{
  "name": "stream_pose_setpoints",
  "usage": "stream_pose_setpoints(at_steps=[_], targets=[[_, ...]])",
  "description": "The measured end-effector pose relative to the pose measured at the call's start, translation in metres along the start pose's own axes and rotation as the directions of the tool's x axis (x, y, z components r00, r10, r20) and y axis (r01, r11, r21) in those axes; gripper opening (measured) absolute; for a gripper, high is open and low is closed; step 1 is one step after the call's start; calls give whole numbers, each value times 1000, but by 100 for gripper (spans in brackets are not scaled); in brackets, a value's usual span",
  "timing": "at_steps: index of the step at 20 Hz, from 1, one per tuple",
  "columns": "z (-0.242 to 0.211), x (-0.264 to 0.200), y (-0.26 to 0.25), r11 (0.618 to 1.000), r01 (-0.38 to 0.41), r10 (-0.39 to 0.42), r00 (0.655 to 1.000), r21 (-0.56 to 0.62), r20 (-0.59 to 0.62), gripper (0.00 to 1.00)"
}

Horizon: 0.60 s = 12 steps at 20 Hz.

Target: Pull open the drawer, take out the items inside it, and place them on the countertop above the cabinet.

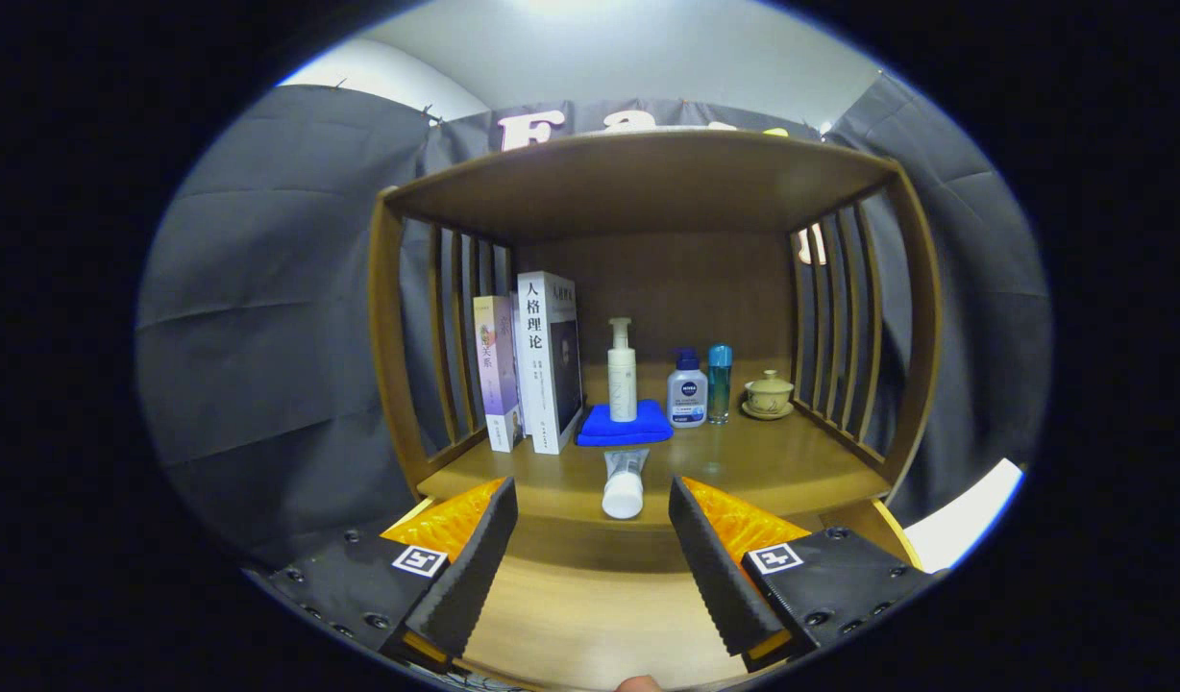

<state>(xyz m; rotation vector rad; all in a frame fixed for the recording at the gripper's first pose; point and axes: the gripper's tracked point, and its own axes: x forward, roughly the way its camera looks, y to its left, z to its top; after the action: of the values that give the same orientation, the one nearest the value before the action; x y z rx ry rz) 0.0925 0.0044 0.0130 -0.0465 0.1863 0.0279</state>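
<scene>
My gripper [592, 488] is open and holds nothing, its fingers spread wide in front of the wooden cabinet. A white tube [625, 483] lies on the countertop [763, 466] near its front edge, cap toward me, just ahead of the fingers and between their tips, touching neither. Below the countertop's front edge a lighter wooden surface [590, 615] runs under the fingers; I cannot tell whether it is the drawer's inside. A small rounded thing [638, 684] peeks in at the very bottom.
Further back on the countertop stand two books [537, 365] at the left, a white pump bottle [622, 370] on a folded blue cloth [626, 426], a blue-capped bottle [687, 389], a teal bottle [720, 383] and a lidded cup on a saucer [769, 394]. Slatted sides and a shelf board [638, 178] enclose the space.
</scene>
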Motion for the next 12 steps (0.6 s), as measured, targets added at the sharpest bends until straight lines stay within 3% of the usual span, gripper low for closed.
stream_pose_setpoints(at_steps=[12], targets=[[-49,-109,7,998,45,-40,990,-39,133,98]])
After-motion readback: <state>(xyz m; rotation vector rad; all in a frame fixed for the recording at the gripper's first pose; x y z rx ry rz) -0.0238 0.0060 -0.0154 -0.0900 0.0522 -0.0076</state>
